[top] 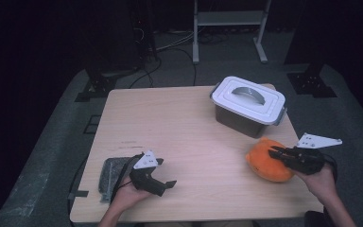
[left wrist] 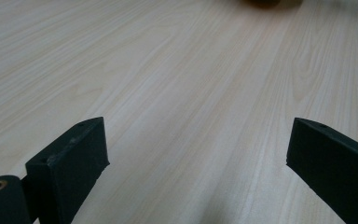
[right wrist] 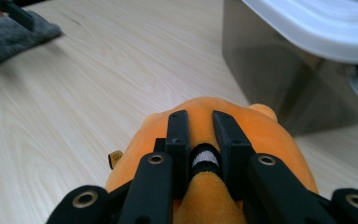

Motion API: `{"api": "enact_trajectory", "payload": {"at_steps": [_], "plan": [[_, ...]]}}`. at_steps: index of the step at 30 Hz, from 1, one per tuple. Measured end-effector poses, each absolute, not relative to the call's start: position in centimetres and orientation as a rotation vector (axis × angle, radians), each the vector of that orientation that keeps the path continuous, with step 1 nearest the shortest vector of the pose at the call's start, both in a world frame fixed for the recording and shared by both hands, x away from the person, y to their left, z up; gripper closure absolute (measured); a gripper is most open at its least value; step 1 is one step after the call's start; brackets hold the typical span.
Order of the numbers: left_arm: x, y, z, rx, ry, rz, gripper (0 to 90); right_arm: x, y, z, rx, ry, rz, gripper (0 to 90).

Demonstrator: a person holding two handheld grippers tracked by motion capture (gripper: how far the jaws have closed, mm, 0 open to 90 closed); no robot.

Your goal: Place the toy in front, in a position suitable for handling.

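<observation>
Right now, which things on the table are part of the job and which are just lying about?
In the job:
- orange plush toy, pinched on top by the right tool
- grey lidded box, close behind the toy; probably where it goes

Lying about:
- grey cloth at the table's near left corner
- left tool, open over bare wood

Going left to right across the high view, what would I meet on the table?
Grey cloth → left gripper → lidded box → orange plush toy → right gripper, pinching the toy.
</observation>
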State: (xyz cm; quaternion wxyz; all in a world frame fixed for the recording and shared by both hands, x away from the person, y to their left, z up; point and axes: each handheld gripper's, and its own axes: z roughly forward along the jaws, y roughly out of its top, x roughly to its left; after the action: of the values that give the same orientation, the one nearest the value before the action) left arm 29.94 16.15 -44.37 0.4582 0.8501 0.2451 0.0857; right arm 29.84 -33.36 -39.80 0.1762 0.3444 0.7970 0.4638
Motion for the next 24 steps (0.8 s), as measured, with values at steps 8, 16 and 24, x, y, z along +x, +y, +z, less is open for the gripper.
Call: {"api": "enact_trajectory", "payload": {"at_steps": [8,16,24], "plan": [[30.0,16.8,-44.0,2.066,0.619,0.210,5.5,29.7,-29.9,-37.5,0.820,2.301,1.442,76.1],[30.2,17.8,-43.6,2.064,0.630,0.223,6.5,30.0,-24.6,-35.5,0.623,2.381,1.518,75.7],[30.6,19.8,-43.0,2.011,0.671,0.235,6.6,30.4,-19.5,-35.5,0.473,2.476,1.553,75.5]]}}
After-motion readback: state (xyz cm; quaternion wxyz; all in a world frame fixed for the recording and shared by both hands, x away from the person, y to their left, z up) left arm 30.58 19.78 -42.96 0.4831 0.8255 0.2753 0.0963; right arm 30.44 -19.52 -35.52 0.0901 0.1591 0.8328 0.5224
